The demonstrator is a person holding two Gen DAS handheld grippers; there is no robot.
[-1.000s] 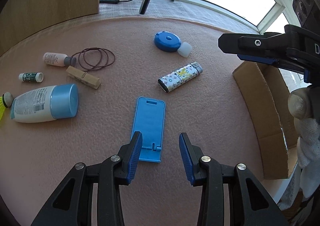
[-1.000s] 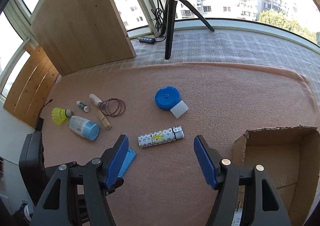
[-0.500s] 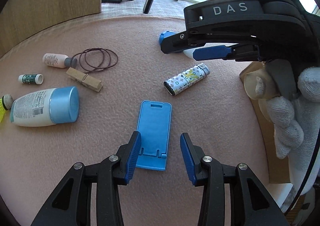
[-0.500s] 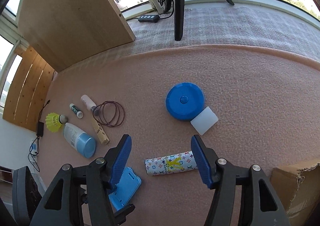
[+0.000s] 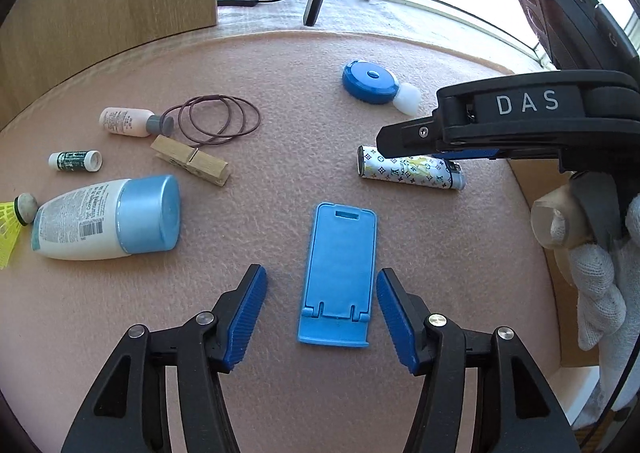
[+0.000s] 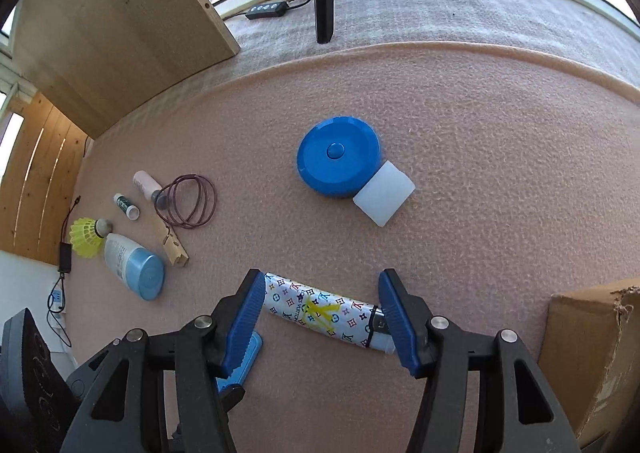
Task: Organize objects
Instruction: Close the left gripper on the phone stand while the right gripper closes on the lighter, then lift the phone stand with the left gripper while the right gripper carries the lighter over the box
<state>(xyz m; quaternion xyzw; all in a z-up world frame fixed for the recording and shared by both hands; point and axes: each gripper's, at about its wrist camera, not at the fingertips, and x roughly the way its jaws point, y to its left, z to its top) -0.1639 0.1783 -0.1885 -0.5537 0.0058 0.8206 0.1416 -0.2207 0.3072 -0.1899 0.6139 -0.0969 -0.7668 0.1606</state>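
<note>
A blue phone stand (image 5: 340, 265) lies flat on the pink mat. My left gripper (image 5: 322, 317) straddles its near end; the jaws are opening and the pads stand clear of its sides. A patterned lighter (image 6: 320, 309) lies crosswise under my right gripper (image 6: 320, 317), one end by each blue pad. I cannot tell if the pads touch it. In the left wrist view one of the right gripper's fingers (image 5: 420, 133) hangs over the lighter (image 5: 408, 173), held by a gloved hand (image 5: 596, 281). The stand's corner (image 6: 240, 361) shows behind the right gripper's left finger.
A round blue case (image 6: 338, 161) and a white cap (image 6: 384, 193) sit farther back. At left lie a lotion bottle (image 5: 104, 219), clothespin (image 5: 190, 160), hair ties (image 5: 218, 119), two small bottles and a shuttlecock. A cardboard box (image 6: 592, 353) stands at the right.
My left jaws have spread wider around the phone stand. The right gripper has come down over the lighter with its jaws narrower, and the lighter now lies at a different angle.
</note>
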